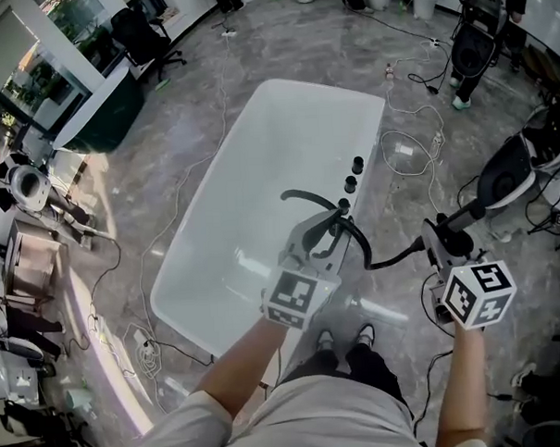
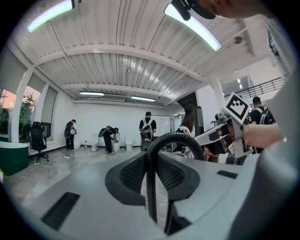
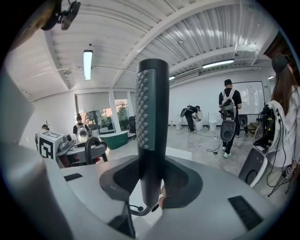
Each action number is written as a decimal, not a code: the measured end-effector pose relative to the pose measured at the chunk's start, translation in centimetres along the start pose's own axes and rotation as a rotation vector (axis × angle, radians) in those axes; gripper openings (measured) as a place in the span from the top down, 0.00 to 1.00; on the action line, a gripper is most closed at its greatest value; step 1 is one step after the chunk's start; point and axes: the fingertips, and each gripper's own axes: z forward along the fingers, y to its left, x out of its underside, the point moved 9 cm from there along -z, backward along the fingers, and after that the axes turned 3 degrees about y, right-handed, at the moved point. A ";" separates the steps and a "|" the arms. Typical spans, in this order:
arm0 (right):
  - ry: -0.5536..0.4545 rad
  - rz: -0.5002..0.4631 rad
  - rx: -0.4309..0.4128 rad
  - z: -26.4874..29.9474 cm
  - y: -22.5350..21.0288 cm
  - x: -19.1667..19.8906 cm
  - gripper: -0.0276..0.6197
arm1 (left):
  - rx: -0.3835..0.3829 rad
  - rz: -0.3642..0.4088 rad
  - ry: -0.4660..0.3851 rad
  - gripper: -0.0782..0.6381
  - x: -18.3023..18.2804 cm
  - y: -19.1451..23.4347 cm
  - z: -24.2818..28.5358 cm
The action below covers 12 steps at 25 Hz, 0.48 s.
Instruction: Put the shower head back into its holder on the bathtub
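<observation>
A white bathtub (image 1: 256, 108) stands below me, with a black spout (image 1: 307, 197) and black knobs (image 1: 353, 173) on its right rim. My left gripper (image 1: 328, 230) hangs over that rim, shut on the black ribbed hose (image 2: 150, 187), which arches up and off to the right (image 1: 366, 251). My right gripper (image 1: 445, 238) is off the tub's right side, shut on the black stick shower head (image 3: 151, 117), which stands upright between its jaws with the nozzle dots facing left. In the left gripper view the right gripper (image 2: 224, 137) shows at the right.
Cables (image 1: 414, 119) trail over the grey marble floor right of the tub. A dark green tub (image 1: 108, 110) and an office chair (image 1: 147, 38) stand at the back left, and camera gear (image 1: 514, 166) at the right. Several people (image 2: 147, 129) stand by the far wall.
</observation>
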 end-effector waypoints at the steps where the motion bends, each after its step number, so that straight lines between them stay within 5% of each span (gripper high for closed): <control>1: -0.011 -0.003 -0.008 -0.1 -0.1 -0.5 0.75 | 0.004 0.001 -0.012 0.81 -0.7 -0.1 0.4; 12: -0.094 -0.046 -0.030 -0.3 -2.4 -5.1 0.75 | 0.017 0.058 -0.190 0.81 -8.2 -0.7 5.8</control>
